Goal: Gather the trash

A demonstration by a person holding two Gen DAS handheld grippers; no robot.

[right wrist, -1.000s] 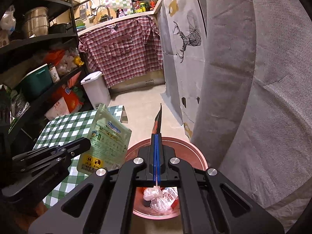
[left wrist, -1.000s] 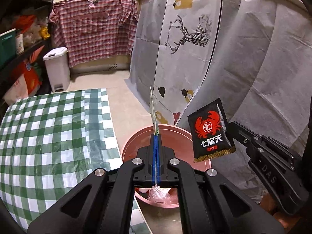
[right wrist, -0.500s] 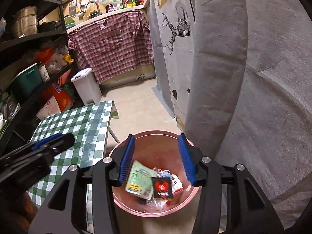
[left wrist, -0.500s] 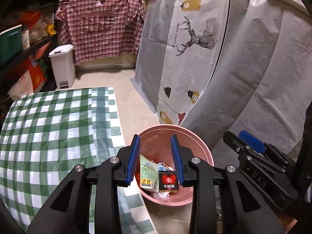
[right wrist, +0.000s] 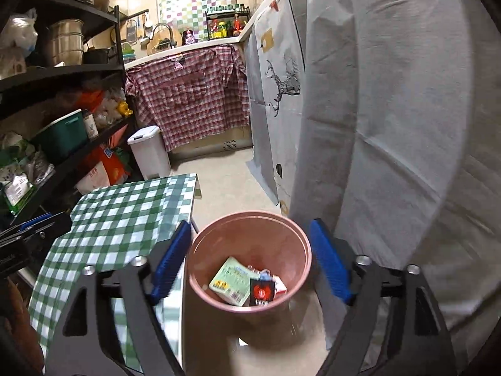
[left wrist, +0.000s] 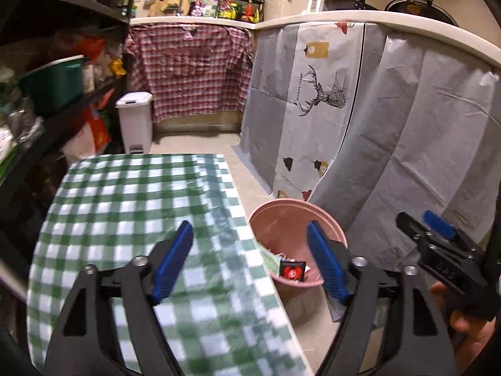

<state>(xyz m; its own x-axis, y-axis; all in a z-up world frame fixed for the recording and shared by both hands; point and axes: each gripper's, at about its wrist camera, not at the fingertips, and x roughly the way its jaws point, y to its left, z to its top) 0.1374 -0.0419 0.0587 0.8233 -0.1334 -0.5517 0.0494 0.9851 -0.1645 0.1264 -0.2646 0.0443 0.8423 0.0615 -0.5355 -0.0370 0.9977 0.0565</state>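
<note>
A pink trash bin (right wrist: pixel 250 228) stands on the floor beside the table; it also shows in the left wrist view (left wrist: pixel 297 211). In it lie a pale green packet (right wrist: pixel 233 280), a black packet with a red crab logo (right wrist: pixel 262 291) and other wrappers. The black packet shows in the left wrist view too (left wrist: pixel 292 271). My left gripper (left wrist: pixel 250 261) is open and empty, above the table's right edge. My right gripper (right wrist: pixel 250 258) is open and empty, above the bin. The right gripper also appears at the right of the left wrist view (left wrist: pixel 438 250).
A table with a green checked cloth (left wrist: pixel 134 206) lies left of the bin. A grey cloth with a deer print (left wrist: pixel 328 100) covers the counter on the right. A white pedal bin (left wrist: pixel 136 122) and dark shelves (right wrist: pixel 62 72) stand at the back left.
One second ago each gripper was shut on a packet over the bin. Both opened, and the packets fell into the bin. Both grippers have since risen and opened wider; the left moved left.
</note>
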